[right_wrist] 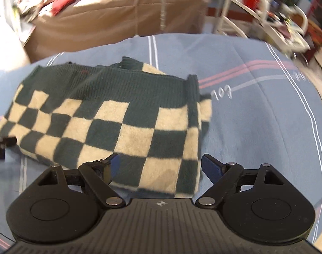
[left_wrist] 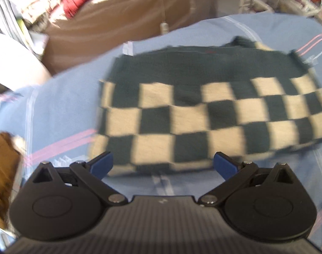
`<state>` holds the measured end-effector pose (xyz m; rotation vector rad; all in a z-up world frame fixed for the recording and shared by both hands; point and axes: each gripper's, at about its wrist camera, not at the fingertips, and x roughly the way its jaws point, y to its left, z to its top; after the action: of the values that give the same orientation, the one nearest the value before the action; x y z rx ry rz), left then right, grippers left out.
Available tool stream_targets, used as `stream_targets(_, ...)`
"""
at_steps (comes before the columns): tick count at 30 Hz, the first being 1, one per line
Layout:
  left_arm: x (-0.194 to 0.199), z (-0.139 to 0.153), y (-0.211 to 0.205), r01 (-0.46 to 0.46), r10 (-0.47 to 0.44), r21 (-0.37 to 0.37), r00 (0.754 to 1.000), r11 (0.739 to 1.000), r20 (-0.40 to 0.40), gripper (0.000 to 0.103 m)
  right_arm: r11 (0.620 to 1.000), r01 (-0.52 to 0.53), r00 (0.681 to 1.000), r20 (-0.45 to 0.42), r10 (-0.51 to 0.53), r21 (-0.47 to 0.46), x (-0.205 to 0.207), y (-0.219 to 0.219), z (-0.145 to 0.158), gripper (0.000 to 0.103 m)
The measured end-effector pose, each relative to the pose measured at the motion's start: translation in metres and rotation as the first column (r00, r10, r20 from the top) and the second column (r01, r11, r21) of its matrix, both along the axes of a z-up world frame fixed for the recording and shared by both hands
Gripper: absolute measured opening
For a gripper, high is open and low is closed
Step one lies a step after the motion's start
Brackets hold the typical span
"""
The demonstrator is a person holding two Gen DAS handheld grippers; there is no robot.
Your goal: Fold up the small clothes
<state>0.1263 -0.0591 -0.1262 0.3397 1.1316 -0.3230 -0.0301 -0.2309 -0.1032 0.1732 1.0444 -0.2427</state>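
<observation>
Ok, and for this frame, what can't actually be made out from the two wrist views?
- Left wrist view: motion blur smears the checkered sweater, so its folds and edges are unclear.
- Right wrist view: the sweater's near edge is hidden behind the right gripper.
- Right wrist view: a dark object at the left edge is cut off, so it is unidentifiable.
- Both views: the clutter beyond the blue sheet is blurred.
</observation>
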Motion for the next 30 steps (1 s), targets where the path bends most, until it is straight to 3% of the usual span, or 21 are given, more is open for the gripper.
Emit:
stream_targets(4,-0.026,0.000,-0.007,-0.040,0.028,-0.129,0.996,0.991,-0.088,0.103,0.992,0.026,1.000,0.010,-0.028,0.125,-0.020,-0.002,0.003,0.103)
stream_targets(8,-0.050,-0.009,-0.028,-0.014,-0.010,-0.141,0.985,0.990,-0.172,0.103,0.978,0.073,0.997,0.011,-0.077,0.195,-0.036,-0.021,0.006,0.103)
stream_targets(12,-0.062,-0.021,-0.046,-0.077,0.008,-0.237,0.960,0.969,-0.278,0.103,0.934,0.118,0.990,0.030,-0.136,0.336,-0.044,-0.066,0.002,0.103)
stream_targets(15,-0.064,-0.030,-0.068,-0.132,0.053,-0.226,0.944,0.965,-0.325,0.103,0.912,0.105,0.991,0.030,-0.127,0.396,-0.037,-0.098,-0.002,0.103)
stream_targets(18,-0.065,-0.034,-0.095,-0.169,0.109,-0.182,0.947,0.969,-0.302,0.103,0.911,0.061,0.996,0.028,-0.079,0.409,-0.021,-0.124,-0.010,0.103)
stream_targets(24,-0.065,-0.055,-0.139,-0.342,0.202,-0.303,0.890,0.890,-0.409,0.103,0.873,-0.045,0.998,-0.012,0.058,0.486,0.028,-0.162,-0.035,0.103)
stream_targets(27,-0.074,-0.066,-0.154,-0.407,0.244,-0.311,0.859,0.859,-0.449,0.103,0.858,-0.078,0.995,-0.011,0.097,0.508,0.050,-0.176,-0.044,0.103)
stream_targets(30,-0.081,-0.071,-0.163,-0.445,0.293,-0.307,0.852,0.841,-0.434,0.103,0.833,-0.112,0.991,-0.004,0.136,0.542,0.065,-0.180,-0.050,0.103)
